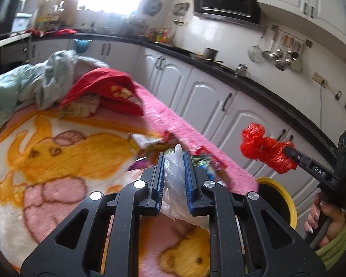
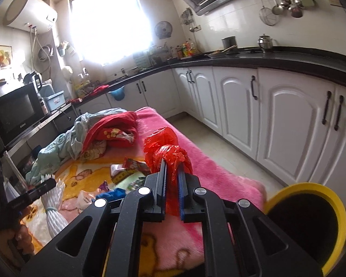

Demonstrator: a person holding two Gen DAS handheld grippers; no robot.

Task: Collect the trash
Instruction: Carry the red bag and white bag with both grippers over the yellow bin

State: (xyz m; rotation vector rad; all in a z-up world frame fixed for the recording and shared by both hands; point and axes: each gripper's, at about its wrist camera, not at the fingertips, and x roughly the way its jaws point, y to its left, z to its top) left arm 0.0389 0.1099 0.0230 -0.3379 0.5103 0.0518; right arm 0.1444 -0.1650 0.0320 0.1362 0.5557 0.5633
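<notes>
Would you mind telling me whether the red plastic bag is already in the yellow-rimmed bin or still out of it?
Out. The right gripper holds the red plastic bag over the pink blanket, beside the yellow-rimmed bin.

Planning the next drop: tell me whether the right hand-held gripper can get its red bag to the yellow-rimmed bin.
Probably yes: the right hand-held gripper, shut on the red bag, has the bin open beside it, nothing between.

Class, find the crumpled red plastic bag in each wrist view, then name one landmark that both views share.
Left wrist view: red plastic bag at right, clamped in the right gripper.
Right wrist view: bag at centre, between that gripper's fingers.
Shared landmark: the yellow-rimmed bin beside the pink blanket.
</notes>
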